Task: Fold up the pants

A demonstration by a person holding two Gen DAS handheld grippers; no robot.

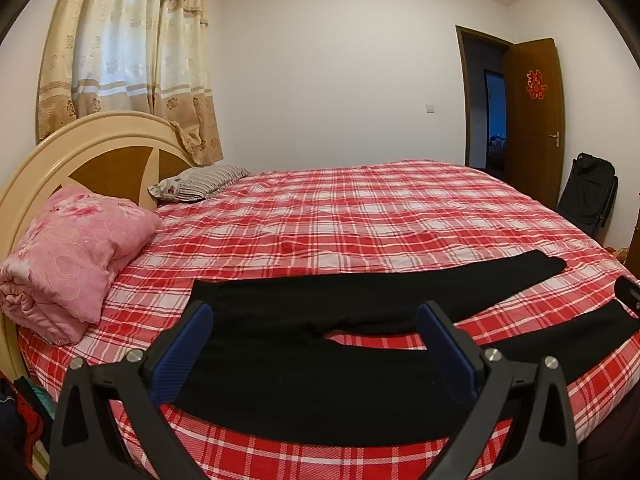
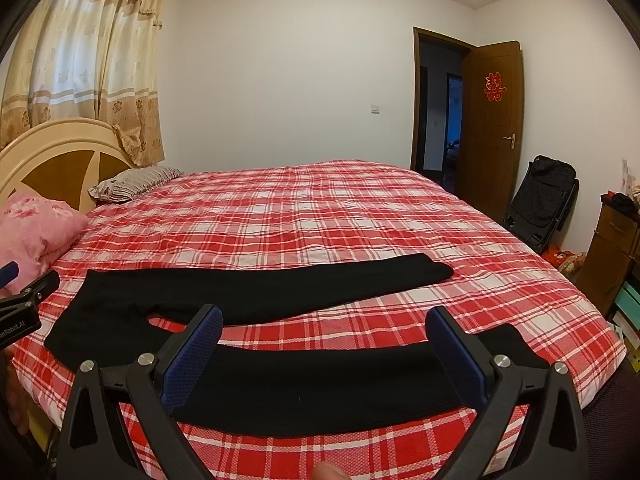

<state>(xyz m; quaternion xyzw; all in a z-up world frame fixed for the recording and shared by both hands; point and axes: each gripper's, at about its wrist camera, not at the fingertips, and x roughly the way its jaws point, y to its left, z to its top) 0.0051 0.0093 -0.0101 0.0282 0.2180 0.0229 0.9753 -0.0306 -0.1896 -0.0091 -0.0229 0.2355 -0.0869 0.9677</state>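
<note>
- Black pants (image 1: 320,360) lie spread flat near the front edge of a bed (image 1: 360,208) covered in a red-and-white plaid sheet, waist toward the headboard (image 1: 100,152), the two legs parted.
- The left claw (image 1: 314,316) hangs above the waist and upper legs, jaws spread wide, gripping nothing.
- The right claw (image 2: 324,318) hovers over the nearer leg, jaws likewise spread and empty.
- A folded pink quilt (image 1: 68,260) rests by the headboard; a brown door (image 1: 536,120) stands open beyond.
</note>
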